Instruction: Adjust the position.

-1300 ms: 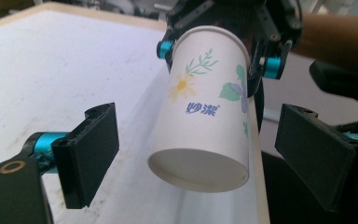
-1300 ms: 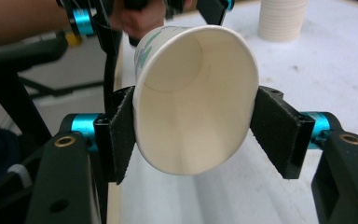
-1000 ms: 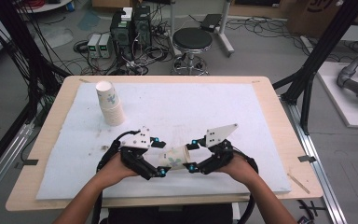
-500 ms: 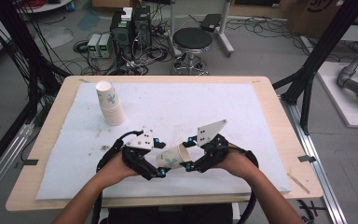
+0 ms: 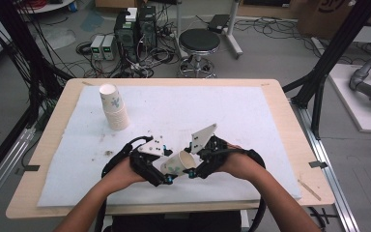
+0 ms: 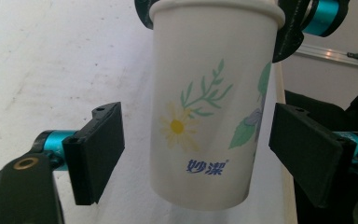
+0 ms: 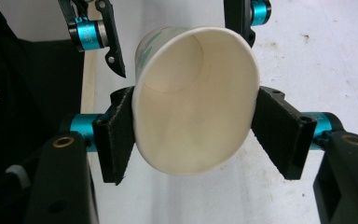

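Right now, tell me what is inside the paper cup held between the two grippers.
Nothing: the right gripper view looks into the paper cup, squeezed at the rim by the right gripper, and shows bare white walls and bottom. The near inner wall, just behind the rim, stays hidden.

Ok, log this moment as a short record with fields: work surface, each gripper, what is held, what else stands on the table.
surface: white foam mat on a light wooden table
held item: white paper cup with printed flowers, tipped on its side above the mat
right gripper: jaws clamped on the cup's rim, squeezing it oval
left gripper: jaws have just been closing, either side of the cup's lower body, gaps still visible
also on mat: stack of matching paper cups, upside down, far left
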{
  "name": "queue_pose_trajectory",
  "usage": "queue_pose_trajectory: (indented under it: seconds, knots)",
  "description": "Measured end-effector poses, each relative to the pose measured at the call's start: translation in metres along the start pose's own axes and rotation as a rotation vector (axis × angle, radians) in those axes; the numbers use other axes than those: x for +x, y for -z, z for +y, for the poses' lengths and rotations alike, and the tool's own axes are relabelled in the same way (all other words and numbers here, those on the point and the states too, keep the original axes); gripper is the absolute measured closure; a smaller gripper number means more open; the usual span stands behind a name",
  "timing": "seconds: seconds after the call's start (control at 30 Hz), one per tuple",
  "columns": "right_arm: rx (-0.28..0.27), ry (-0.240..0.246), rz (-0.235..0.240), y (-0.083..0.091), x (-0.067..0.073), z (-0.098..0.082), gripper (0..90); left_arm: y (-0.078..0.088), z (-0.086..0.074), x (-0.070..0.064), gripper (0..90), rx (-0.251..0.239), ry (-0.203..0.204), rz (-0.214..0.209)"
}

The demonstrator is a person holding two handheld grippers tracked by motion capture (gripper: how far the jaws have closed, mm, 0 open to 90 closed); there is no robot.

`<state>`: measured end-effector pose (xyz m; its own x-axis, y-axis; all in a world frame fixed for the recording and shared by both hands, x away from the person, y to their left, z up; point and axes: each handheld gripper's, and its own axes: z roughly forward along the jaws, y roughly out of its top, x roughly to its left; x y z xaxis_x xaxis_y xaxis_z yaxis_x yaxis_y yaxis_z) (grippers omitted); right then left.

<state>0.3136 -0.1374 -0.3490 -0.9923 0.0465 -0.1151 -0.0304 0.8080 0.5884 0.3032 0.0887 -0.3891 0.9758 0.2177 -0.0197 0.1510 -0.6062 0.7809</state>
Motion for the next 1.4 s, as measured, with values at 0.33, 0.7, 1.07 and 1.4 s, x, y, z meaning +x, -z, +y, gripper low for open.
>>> queue_pose_trajectory:
  seconds: [0.33, 0.7, 1.07, 1.4]
  knots:
    - [0.092, 0.049, -0.001, -0.009, 0.0, 0.011, 33.7, -0.008, 0.001, 0.0, 23.4, 0.046, -0.005, -0.012]
    - [0.127, 0.053, 0.011, -0.013, 0.001, 0.016, 33.5, -0.015, 0.001, 0.0, 35.8, 0.076, -0.017, -0.042]
    - [-0.085, -0.076, 0.018, 0.001, -0.005, 0.008, 21.6, -0.011, -0.007, 0.001, 33.2, -0.011, 0.028, -0.039]
    - [-0.246, -0.211, -0.057, 0.019, -0.009, -0.024, 21.6, 0.004, -0.031, 0.004, 33.2, -0.112, 0.102, 0.029]
